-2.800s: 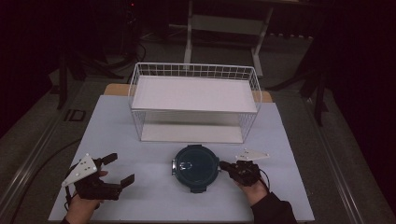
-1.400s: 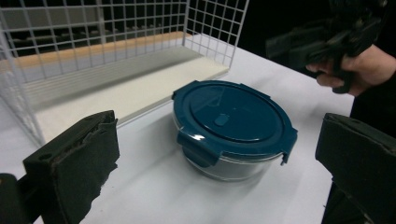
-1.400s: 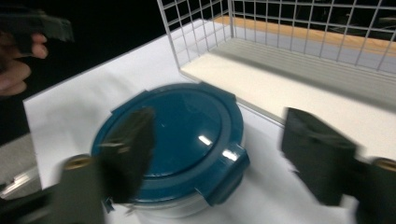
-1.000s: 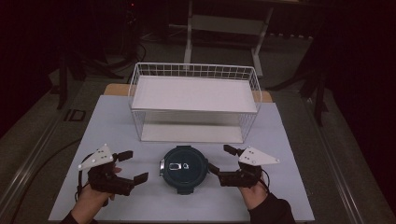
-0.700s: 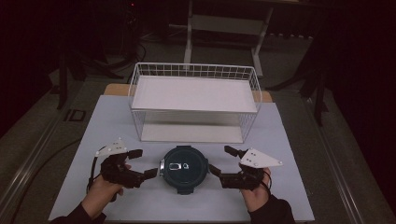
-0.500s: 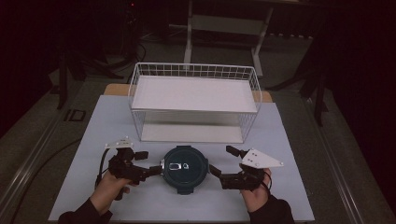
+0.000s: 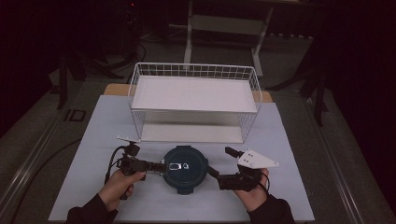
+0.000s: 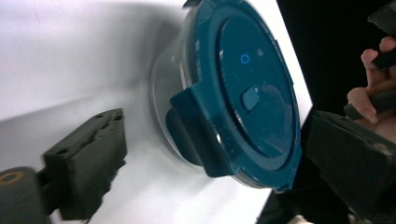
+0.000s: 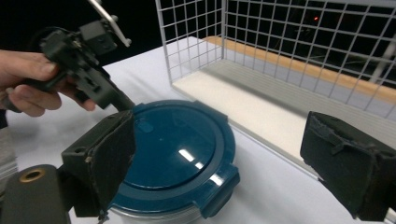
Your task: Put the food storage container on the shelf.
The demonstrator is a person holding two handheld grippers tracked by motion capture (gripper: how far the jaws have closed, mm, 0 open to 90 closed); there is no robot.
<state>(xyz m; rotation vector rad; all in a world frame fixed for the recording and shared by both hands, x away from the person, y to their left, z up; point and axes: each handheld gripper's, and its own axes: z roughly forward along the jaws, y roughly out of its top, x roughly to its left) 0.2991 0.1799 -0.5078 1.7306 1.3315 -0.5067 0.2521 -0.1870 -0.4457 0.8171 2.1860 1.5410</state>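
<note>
Left gripper (image 7: 156, 165) at the container's (image 7: 186, 167) left clip, jaws wide and gripping nothing.
I see its jaws just closing slightly around that clip, not pressing. My right gripper (image 7: 219, 162) waits right of the container, fully open, empty. Container sits on the table (image 7: 93, 140), just before the wire basket (image 7: 194, 100).

A round dark-teal lidded container (image 7: 186, 168) sits on the white table (image 7: 289, 140) before a wire basket (image 7: 194, 100) — left gripper (image 7: 156, 166) at its rim, jaws just closing; right gripper (image 7: 222, 164) open beside it.

A dim lab: white work table (image 7: 93, 121), wire basket (image 7: 194, 100), equipment stands (image 7: 224, 28) behind.
</note>
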